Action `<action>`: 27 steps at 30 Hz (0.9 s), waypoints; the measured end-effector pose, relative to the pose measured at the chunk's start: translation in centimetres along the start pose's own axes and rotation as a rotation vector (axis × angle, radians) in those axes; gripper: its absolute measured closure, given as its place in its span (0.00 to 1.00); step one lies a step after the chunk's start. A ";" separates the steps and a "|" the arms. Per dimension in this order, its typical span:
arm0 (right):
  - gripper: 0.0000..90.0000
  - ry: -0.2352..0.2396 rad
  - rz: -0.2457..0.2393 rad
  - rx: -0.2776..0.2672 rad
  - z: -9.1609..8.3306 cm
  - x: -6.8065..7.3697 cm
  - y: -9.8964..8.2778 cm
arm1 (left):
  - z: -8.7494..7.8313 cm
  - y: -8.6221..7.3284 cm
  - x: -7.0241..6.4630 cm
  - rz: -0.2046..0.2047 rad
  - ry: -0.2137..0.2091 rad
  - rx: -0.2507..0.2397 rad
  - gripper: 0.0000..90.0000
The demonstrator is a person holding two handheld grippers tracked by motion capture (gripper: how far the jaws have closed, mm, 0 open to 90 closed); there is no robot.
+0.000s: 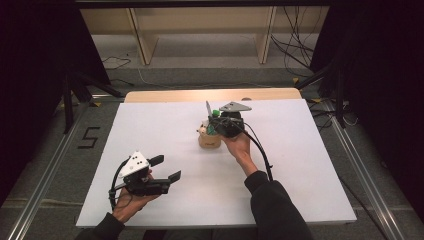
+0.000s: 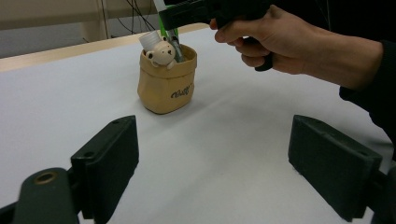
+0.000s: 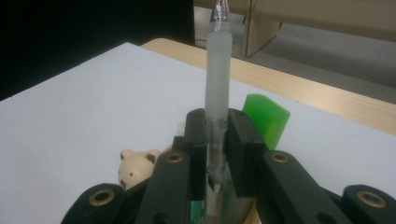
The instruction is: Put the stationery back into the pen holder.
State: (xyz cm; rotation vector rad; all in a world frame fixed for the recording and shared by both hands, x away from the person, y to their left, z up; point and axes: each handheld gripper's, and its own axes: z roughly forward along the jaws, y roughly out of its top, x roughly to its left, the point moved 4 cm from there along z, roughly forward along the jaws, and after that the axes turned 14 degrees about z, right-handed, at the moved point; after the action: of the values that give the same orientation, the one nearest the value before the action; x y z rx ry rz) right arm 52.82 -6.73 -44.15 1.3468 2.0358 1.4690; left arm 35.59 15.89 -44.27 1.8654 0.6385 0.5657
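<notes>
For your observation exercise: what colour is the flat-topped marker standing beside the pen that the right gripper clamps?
Bright green marker, clearest in the right gripper view, right of the frosted pen.

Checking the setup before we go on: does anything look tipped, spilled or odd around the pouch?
Nothing stands out. The tan pouch stands upright on the white table, its bear and green item inside. The right gripper is shut on a clear pen above it; the left gripper rests open, apart.

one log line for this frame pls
right gripper: shut on pen, above pouch | left gripper: open, holding nothing, low over table | pouch: upright, bear at rim, green item inside
</notes>
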 end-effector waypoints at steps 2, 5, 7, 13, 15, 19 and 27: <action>0.88 -0.005 0.000 0.005 -0.1 -0.1 -0.1 | 0.0 0.0 0.0 0.000 0.000 0.001 0.18; 0.82 0.002 -0.006 0.008 -0.2 0.0 0.0 | 0.0 0.0 0.0 -0.001 0.001 0.001 0.17; 0.79 0.014 0.000 0.002 -0.4 0.1 0.1 | 0.0 0.0 0.0 -0.002 0.001 0.001 0.17; 0.74 0.035 0.011 -0.023 -1.3 0.3 0.8 | 0.0 0.0 0.0 0.003 0.000 0.003 0.18; 0.73 0.043 0.011 -0.025 -1.6 0.3 0.9 | 0.0 0.0 0.0 0.002 0.000 0.003 0.18; 0.71 0.057 0.015 -0.020 -2.0 0.4 1.0 | 0.0 0.0 0.0 0.002 0.001 0.003 0.17; 0.62 0.078 0.024 -0.006 -2.5 0.5 1.1 | 0.0 0.0 0.0 0.002 0.001 0.004 0.18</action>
State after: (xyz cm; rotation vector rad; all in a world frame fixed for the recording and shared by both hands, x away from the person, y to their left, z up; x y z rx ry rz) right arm 51.37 -7.73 -41.97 1.3354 2.0676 1.5600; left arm 35.62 15.89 -44.33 1.8692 0.6391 0.5668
